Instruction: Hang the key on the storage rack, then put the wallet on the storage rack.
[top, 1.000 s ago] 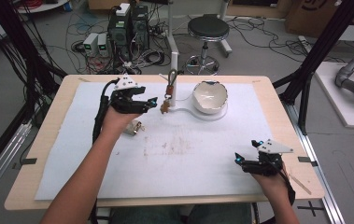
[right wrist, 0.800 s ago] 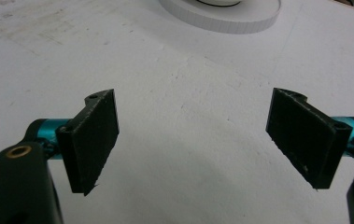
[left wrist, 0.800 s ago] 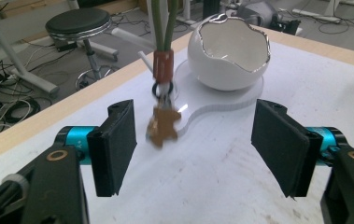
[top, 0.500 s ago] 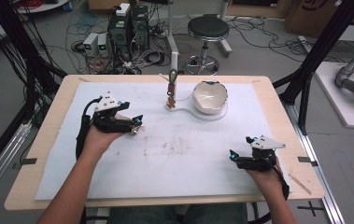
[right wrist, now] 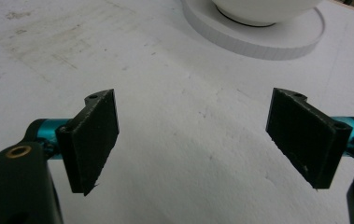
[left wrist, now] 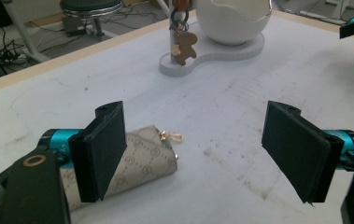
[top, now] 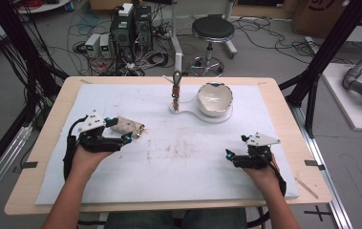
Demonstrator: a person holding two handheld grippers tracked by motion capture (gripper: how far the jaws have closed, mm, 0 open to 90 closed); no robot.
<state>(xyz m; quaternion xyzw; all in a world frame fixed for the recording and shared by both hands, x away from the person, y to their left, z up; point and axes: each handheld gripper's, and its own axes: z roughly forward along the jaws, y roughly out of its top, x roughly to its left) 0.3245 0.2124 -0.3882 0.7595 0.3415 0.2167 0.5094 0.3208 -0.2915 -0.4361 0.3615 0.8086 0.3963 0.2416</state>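
Patterned pouch (left wrist: 137, 163): its left part is hidden behind the left gripper's (left wrist: 202, 154) near jaw. White bowl (left wrist: 233, 18): top cut off by the upper edge. Hanging charm (top: 175, 98): too small to identify in the high view

Legible text: none that we can read | pouch (left wrist: 139, 163): repeating monogram print (marks too small to make out) | bowl (top: 214, 98), stand base (top: 202, 114), table mat (top: 178, 157): we find no labels or numbers
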